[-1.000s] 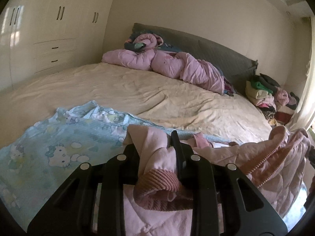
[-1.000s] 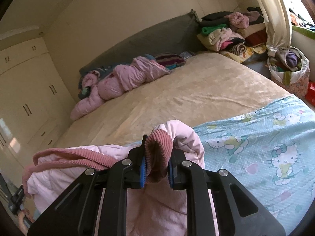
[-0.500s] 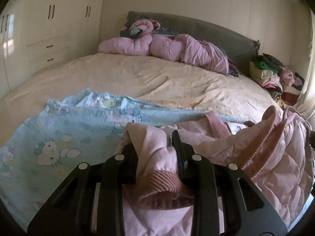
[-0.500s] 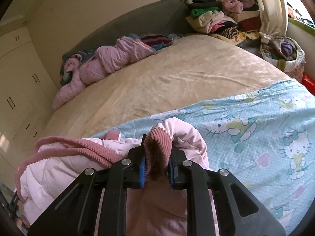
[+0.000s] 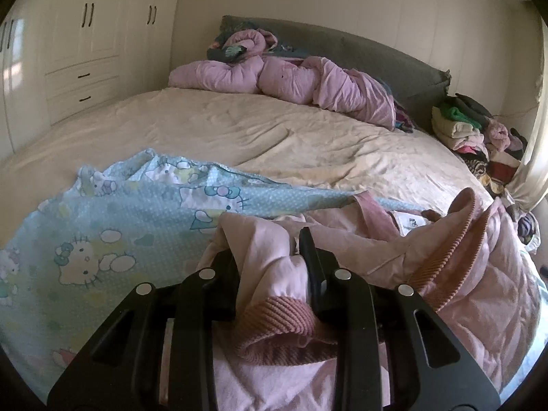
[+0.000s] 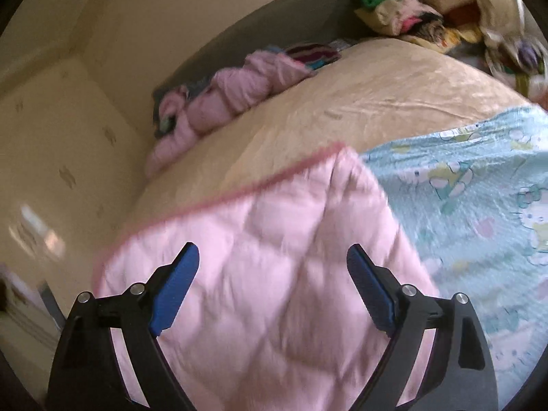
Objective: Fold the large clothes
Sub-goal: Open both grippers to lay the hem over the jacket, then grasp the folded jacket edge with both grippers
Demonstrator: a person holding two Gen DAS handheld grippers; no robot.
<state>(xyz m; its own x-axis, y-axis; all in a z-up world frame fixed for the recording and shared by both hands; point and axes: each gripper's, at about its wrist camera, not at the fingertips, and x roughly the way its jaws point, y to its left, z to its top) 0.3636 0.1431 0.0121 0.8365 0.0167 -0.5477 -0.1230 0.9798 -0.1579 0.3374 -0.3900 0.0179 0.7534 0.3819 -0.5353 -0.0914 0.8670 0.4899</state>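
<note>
A pale pink quilted jacket [image 5: 479,274] with ribbed dusty-pink trim lies bunched on a light blue cartoon-cat sheet [image 5: 102,226] at the near end of the bed. My left gripper [image 5: 267,250] is shut on the jacket's sleeve, with the ribbed cuff [image 5: 277,315] hanging out behind the fingers. In the blurred right wrist view, my right gripper [image 6: 273,250] has its jaws opening wide, blue pads [image 6: 174,291] apart, nothing between them. The jacket [image 6: 274,205] lies flat beneath them, beside the blue sheet [image 6: 479,188].
The beige bed [image 5: 274,130] stretches ahead. A rolled pink duvet [image 5: 308,82] lies along the grey headboard [image 5: 376,54]. A pile of folded clothes [image 5: 472,126] sits at the far right by a curtain. White wardrobes and drawers [image 5: 85,34] line the left wall.
My right gripper has let go of the ribbed cuff and opened wide, and the jacket now lies spread under it. The left gripper keeps its hold on the sleeve, lower than a second ago.
</note>
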